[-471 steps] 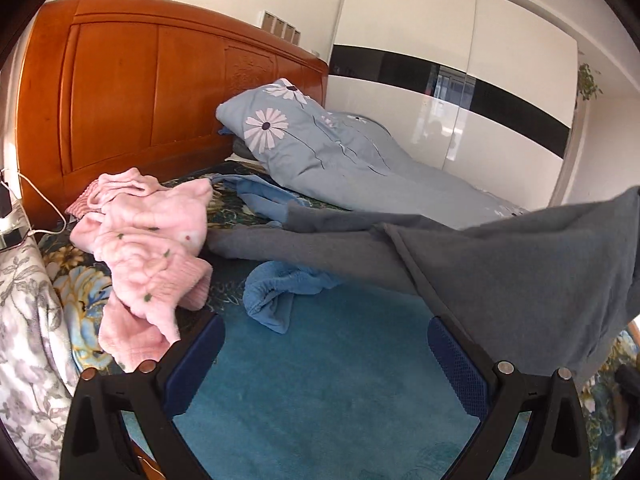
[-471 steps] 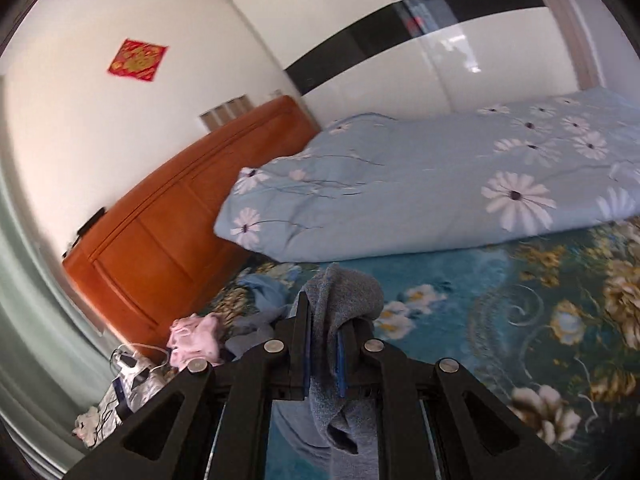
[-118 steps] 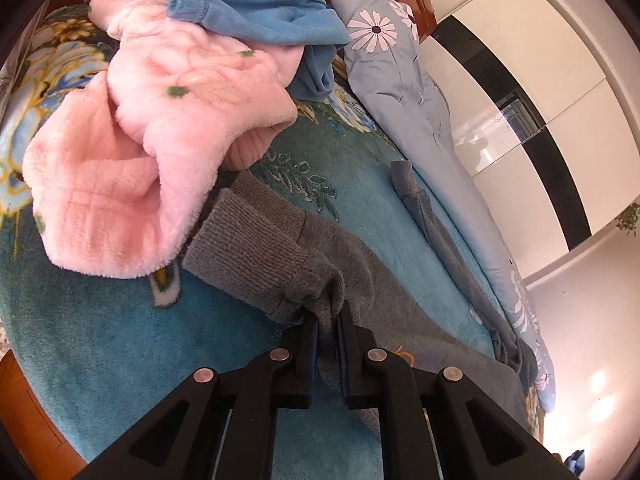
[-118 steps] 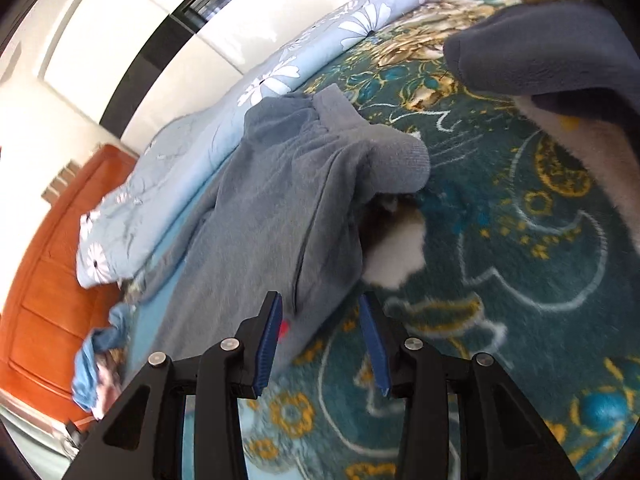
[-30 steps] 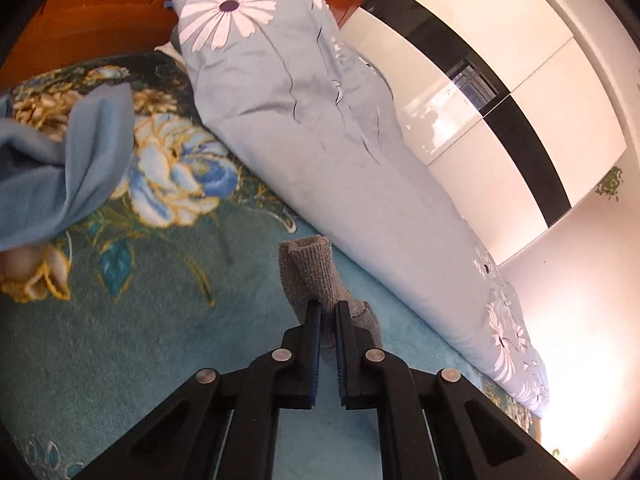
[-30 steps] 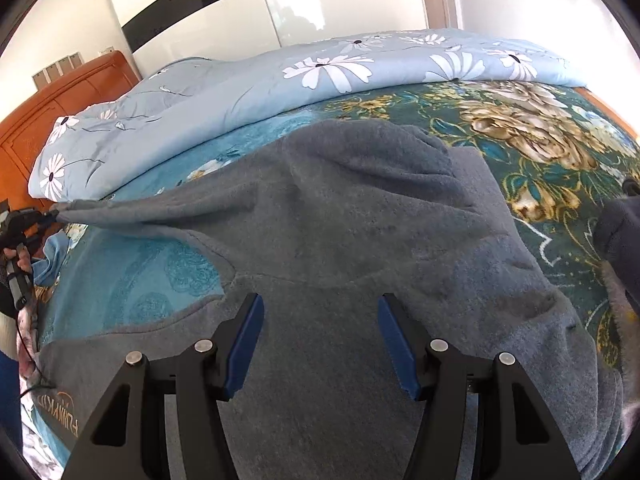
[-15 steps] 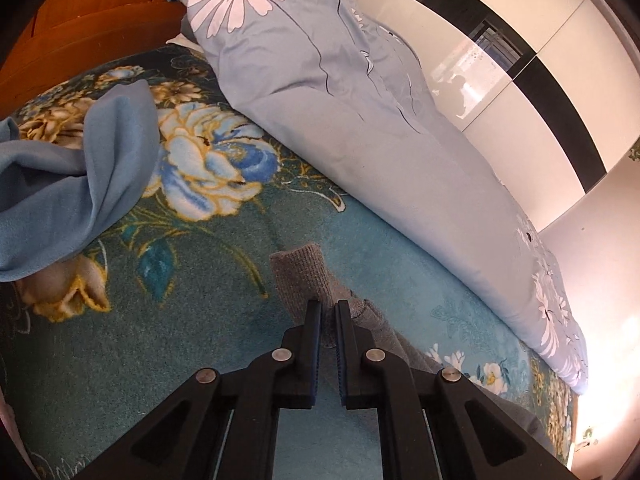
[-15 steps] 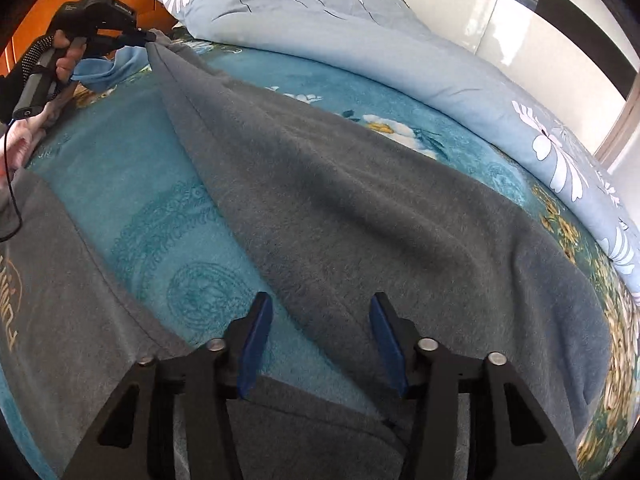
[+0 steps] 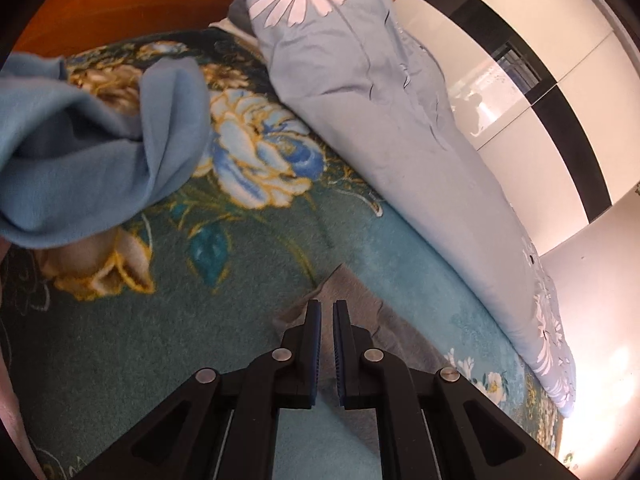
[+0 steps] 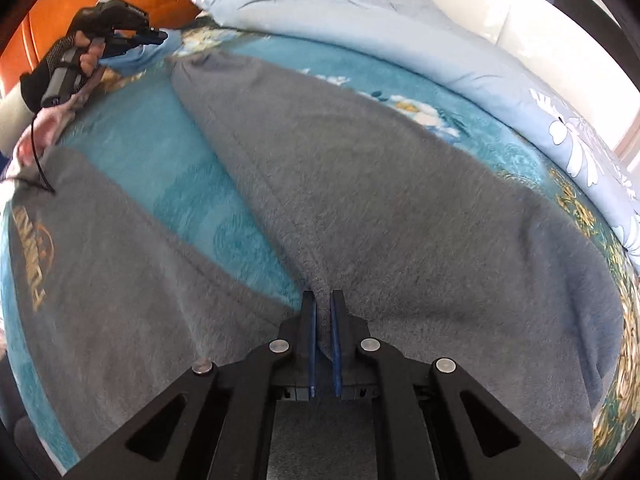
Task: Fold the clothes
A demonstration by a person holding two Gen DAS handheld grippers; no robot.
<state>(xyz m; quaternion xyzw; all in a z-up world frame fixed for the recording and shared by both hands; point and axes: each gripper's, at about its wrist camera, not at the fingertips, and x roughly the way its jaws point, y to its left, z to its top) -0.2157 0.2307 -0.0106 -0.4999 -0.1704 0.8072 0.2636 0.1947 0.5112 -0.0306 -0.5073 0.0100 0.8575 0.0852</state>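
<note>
Grey sweatpants (image 10: 400, 216) lie spread flat on the teal floral blanket (image 10: 192, 184), legs running toward the headboard; one leg bears gold lettering (image 10: 32, 256). My right gripper (image 10: 322, 300) is shut on a pinch of grey fabric at the crotch. My left gripper (image 9: 327, 308) has its jaws narrowly apart just above the far leg's cuff (image 9: 352, 292), which lies flat on the blanket; it also shows in the right wrist view (image 10: 156, 36), just beyond the cuff end.
A light blue garment (image 9: 92, 152) lies bunched at the left near the wooden headboard (image 9: 120, 12). A rolled blue daisy-print duvet (image 9: 380, 92) runs along the far side. White wardrobe doors (image 9: 540, 80) stand behind.
My left gripper has let go of the cuff, which now lies flat. My right gripper has shut on the sweatpants at the crotch. The far leg lies straightened.
</note>
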